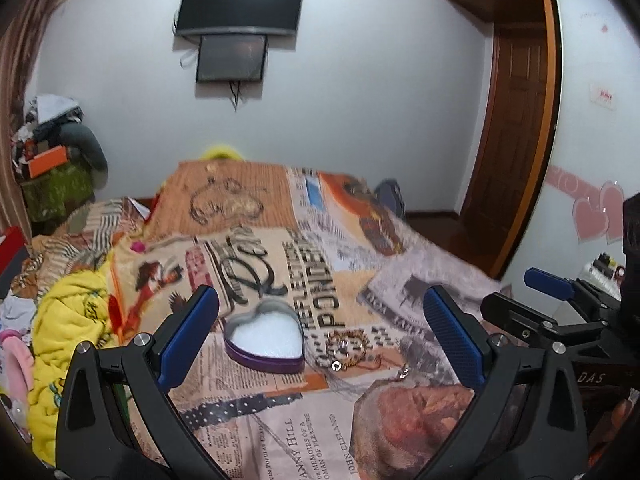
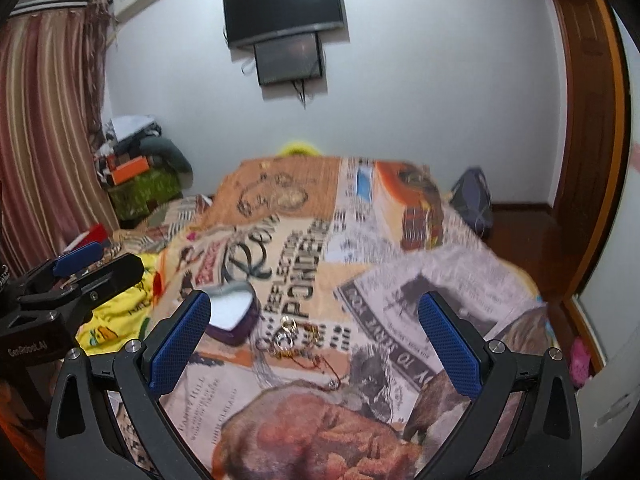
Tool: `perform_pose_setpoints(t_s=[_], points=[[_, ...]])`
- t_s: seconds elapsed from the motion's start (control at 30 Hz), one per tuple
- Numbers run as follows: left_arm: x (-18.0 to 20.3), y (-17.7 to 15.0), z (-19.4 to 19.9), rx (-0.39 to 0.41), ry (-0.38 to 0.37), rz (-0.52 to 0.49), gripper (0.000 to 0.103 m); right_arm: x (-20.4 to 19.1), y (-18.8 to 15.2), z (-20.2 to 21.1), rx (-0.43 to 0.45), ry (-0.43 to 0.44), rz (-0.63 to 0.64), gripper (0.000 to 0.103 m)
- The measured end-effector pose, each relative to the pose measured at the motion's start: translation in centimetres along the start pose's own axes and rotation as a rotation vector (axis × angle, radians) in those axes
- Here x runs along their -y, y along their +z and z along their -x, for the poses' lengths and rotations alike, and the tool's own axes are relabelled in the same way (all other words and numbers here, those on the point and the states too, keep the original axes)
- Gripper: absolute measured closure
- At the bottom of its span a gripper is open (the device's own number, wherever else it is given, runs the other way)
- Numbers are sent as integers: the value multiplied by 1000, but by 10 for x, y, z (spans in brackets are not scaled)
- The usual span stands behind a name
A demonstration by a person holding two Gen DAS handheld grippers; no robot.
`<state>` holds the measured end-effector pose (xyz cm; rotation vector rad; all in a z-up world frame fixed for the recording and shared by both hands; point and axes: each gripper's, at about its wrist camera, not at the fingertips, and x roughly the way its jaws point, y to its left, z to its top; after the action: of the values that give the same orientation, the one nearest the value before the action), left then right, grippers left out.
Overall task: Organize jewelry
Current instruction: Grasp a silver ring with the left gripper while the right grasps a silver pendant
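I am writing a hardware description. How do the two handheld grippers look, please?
Both the left gripper and the right gripper have black frames with triangular cut-outs, silver bolts, and blue textured finger pads. The left one's black body bears white lettering.

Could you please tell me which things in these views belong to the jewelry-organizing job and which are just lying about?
Belongs to the job:
heart-shaped tin, open, white inside
jewelry pile beside the tin
rings
left gripper and right gripper, both open

Just lying about:
printed bedspread
yellow cloth
wall screen
striped curtain
orange box
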<state>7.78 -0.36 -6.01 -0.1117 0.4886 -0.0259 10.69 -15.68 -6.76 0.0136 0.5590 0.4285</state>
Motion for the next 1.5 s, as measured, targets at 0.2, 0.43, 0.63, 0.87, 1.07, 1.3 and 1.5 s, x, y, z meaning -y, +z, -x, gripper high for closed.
perform_pose_setpoints(t_s=[0.2,0.43,0.63,0.87,1.07,1.3,1.5], points=[[-8,-23,-54,-144,-12,44,0,18,-18,-36,-126,-12,-2,0],[-15,-56,-99,-298,-38,57,17,34,-50,-75,-270,-17,7,12],[-12,-82,-121,-407,-102,43,44,41,-68,-97,-368,66,-9,32],[-1,-93,-139,-464,-152,8,75,38,-78,-104,-399,117,11,47],[1,-94,-148,-469,-131,-17,76,42,-85,-112,-428,150,4,58],[-6,-89,-161,-462,-88,-14,76,41,-84,-114,-416,171,-5,73],[-8,-86,-170,-460,-86,-21,76,42,-80,-112,-395,185,-18,83]])
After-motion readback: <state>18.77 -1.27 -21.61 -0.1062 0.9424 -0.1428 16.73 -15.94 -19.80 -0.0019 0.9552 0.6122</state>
